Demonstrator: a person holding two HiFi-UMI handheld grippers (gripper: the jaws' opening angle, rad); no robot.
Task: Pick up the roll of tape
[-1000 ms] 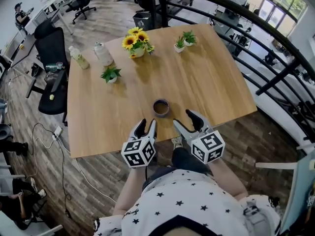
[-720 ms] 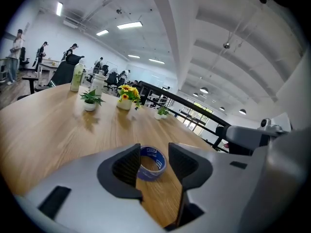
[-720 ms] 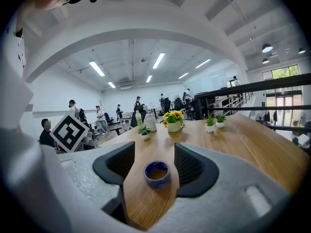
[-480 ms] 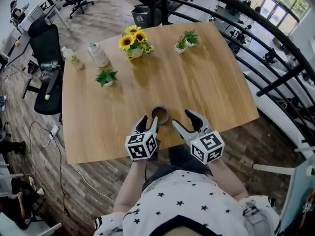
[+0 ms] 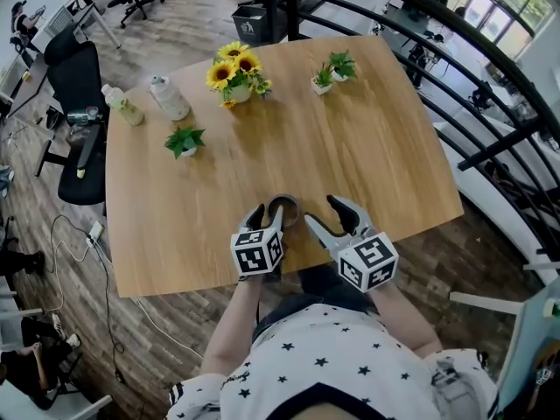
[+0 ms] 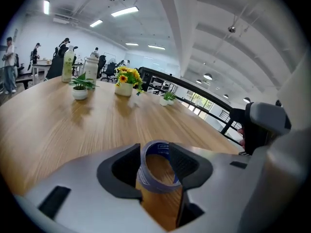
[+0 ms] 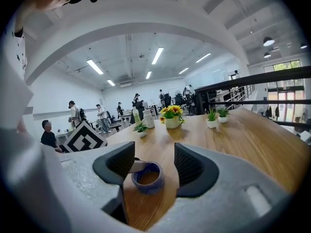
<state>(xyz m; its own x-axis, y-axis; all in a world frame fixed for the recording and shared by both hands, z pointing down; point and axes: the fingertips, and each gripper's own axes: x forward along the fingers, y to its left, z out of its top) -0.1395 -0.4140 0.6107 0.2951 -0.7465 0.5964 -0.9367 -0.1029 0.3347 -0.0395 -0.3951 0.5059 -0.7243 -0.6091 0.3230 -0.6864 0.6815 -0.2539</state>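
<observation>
- Left gripper [image 6: 155, 154]: smooth grey moulded shells, ribbed black pads, jaws spread wide, not clamped.
- Roll of tape [image 6: 151, 185]: short ring, bluish glossy wrap over a printed core, lying flat, right between those pads and close to both; contact hard to tell.
- Right gripper [image 7: 154, 157]: same grey shells and black pads, jaws apart and empty, tape just ahead of its tips.
- Wooden table [image 5: 367, 147]: pale matte grain, rounded corners.
- Well beyond both tools: sunflowers [image 5: 234, 70] in a white pot, small potted plants [image 5: 184, 140], two bottles [image 5: 121, 105].
- Right of the right gripper, off the table: black railing [image 5: 490, 77].
</observation>
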